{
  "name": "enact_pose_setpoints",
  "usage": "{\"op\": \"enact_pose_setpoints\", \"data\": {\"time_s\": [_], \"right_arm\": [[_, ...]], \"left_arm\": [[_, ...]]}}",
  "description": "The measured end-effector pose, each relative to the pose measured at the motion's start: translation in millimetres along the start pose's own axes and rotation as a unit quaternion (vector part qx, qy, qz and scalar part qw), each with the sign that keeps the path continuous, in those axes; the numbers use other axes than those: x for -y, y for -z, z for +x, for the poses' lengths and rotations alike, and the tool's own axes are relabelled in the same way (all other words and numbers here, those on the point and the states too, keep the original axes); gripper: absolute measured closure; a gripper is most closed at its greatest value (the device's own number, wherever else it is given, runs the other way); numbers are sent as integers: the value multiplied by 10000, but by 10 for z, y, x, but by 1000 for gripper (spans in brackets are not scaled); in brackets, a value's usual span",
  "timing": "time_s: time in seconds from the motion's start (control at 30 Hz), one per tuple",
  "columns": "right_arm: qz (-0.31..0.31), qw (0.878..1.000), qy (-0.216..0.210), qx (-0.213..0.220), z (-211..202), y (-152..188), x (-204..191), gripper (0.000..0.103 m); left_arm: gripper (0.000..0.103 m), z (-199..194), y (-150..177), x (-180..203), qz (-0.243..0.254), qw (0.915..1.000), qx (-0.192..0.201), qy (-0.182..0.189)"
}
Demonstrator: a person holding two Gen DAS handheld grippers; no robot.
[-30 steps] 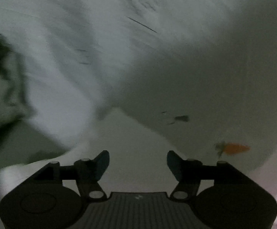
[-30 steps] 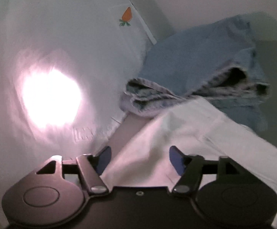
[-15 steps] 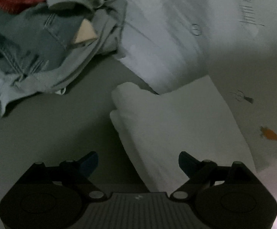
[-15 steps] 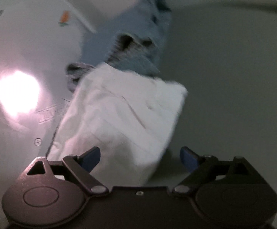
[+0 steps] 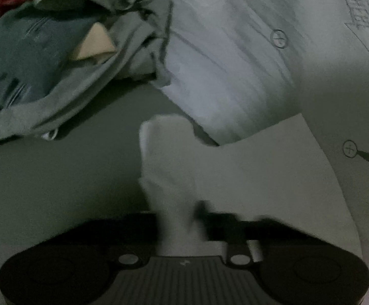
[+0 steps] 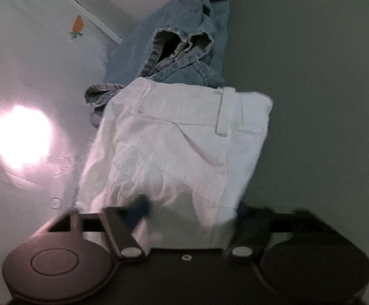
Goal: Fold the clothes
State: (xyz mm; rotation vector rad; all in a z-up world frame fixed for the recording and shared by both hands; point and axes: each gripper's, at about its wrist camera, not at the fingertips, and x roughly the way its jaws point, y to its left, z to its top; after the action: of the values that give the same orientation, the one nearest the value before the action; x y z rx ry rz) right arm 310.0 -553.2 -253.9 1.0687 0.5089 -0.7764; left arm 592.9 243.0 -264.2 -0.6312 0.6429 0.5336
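Note:
A folded pair of white trousers (image 6: 179, 147) lies on the grey table, waistband and belt loops away from me in the right wrist view. My right gripper (image 6: 189, 211) is closing on its near edge, fingers blurred, with cloth between them. In the left wrist view the same white trousers (image 5: 248, 178) lie ahead, and my left gripper (image 5: 179, 218) is shut on their near left corner, which bunches up between the fingers.
A crumpled pair of blue jeans (image 6: 174, 40) lies just behind the white trousers. A heap of grey-blue clothes (image 5: 57, 63) sits at the upper left in the left view. A white printed sheet (image 5: 260, 50) with carrot marks (image 6: 77, 25) covers part of the grey table (image 6: 324, 101).
Both grippers moved in on the folded white trousers and went from wide open to closing on its near edge. The left fingers have pinched the corner.

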Motion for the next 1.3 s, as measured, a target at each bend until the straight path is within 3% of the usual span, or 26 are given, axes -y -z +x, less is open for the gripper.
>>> {"op": "enact_pose_setpoints", "data": {"time_s": [0.07,0.17,0.27,0.37,0.53,0.6,0.7,0.8,0.87,0.93,1.03,1.17,1.3], "right_arm": [[197,9996,-201,34,-64,-73,71,81],[404,9970,-659,14,-237,-282,117,93],[85,9953,-966,80,-435,-429,36,93],[336,9931,-1122,95,-616,-564,199,94],[462,9932,-1059,131,-868,-799,635,94],[286,9955,-896,122,-902,-868,754,93],[-102,9986,-444,-286,-764,-862,935,90],[-290,9980,-234,-513,-691,-779,1075,75],[-163,9976,-372,-567,-735,-731,1140,55],[88,9960,-649,-615,-810,-660,1214,49],[528,9902,-1044,-760,-899,-534,1339,47],[1438,9692,-1625,-1162,-983,-264,1566,44],[1595,9606,-1753,-1452,-1123,26,1653,36]], "left_arm": [[96,-80,-58,102,222,9995,120,-167],[96,-369,-173,140,335,9989,301,-114],[96,-735,-251,92,445,9979,463,-7],[96,-1199,-202,-162,397,9978,533,64],[96,-2150,233,-844,358,9980,506,88],[96,-2301,361,-1082,246,9987,442,-43],[88,-2453,520,-1428,0,9991,331,-259],[82,-2605,679,-1774,-245,9983,220,-474],[82,-2707,785,-2005,-409,9971,146,-617],[75,-2811,848,-2152,-441,9960,160,-759],[67,-2950,811,-2053,-35,9957,401,-833],[58,-3035,903,-1781,590,9962,348,-542],[39,-2982,1141,-1365,1651,9862,54,-130]]}}
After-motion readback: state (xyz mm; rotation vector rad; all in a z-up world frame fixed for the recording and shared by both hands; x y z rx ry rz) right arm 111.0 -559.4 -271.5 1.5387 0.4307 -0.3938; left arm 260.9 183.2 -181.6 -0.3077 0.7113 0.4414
